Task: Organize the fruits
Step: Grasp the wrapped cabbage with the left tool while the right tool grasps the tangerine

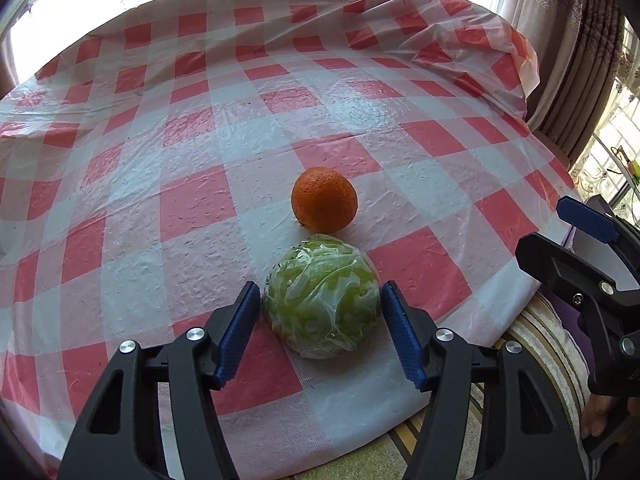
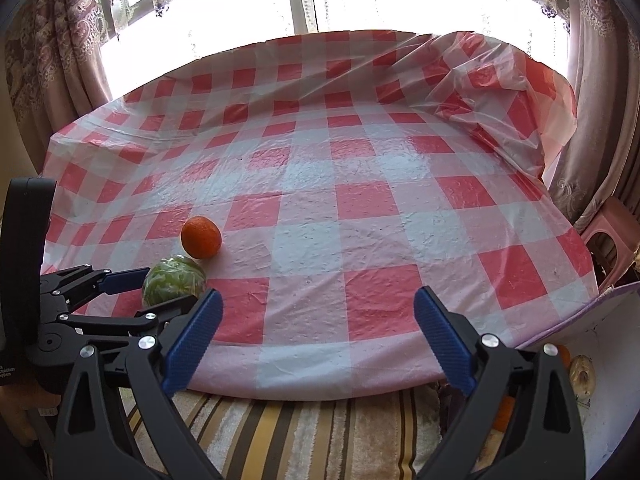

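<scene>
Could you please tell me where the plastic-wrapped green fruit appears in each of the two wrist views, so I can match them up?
Left wrist view: the wrapped green fruit sits low in the centre, between the left gripper pads.
Right wrist view: it lies at lower left, partly hidden behind the left gripper's fingers.
Shared landmark: the orange, just beyond the green fruit on the checked tablecloth.

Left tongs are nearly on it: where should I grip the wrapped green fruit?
Grip the wrapped green fruit across its widest middle, from the near table edge: it is round, and the orange blocks its far side. The left tongs already flank it.
</scene>
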Motion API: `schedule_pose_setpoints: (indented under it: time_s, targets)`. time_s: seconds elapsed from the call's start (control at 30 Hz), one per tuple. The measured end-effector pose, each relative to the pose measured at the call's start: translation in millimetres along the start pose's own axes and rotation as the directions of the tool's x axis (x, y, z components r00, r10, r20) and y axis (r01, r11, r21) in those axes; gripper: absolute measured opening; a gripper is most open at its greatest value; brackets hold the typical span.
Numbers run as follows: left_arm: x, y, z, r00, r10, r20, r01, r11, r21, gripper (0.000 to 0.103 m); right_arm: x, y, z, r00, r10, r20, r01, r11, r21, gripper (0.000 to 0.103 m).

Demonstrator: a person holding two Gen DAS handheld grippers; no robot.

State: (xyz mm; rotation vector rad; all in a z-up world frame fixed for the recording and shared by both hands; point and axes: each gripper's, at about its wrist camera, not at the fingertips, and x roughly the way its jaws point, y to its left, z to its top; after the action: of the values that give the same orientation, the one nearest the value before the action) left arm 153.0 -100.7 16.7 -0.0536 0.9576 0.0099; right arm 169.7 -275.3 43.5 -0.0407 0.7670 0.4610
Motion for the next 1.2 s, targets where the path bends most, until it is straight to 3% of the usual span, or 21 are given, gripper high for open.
schedule_pose_setpoints:
  time_s: [0.33, 0.57, 0.9, 1.2]
  targets:
    - [-1, 2, -1, 1.000, 0.006, 0.010, -0.006, 1.000, -0.008, 0.059, 4, 3, 3, 1.000, -0.002, -0.004, 0.002, 1.000, 0.000, 0.097]
    - [-6, 26, -4, 0.999, 0.021, 0.025, -0.019, 0.994, -0.105, 0.059, 10, 12, 7, 1.000, -0.002, -0.008, 0.002, 1.000, -0.016, 0.097]
    - [-17, 65, -8, 0.997, 0.060, 0.051, -0.049, 0.981, -0.187, 0.059, 28, 49, 20, 1.000, 0.015, -0.022, -0.017, 0.996, -0.088, 0.097]
    - [-27, 105, -22, 0.989, 0.138, 0.049, -0.123, 0.964, -0.235, 0.059, 53, 91, 32, 0.999, 0.017, -0.032, -0.022, 0.984, -0.175, 0.096]
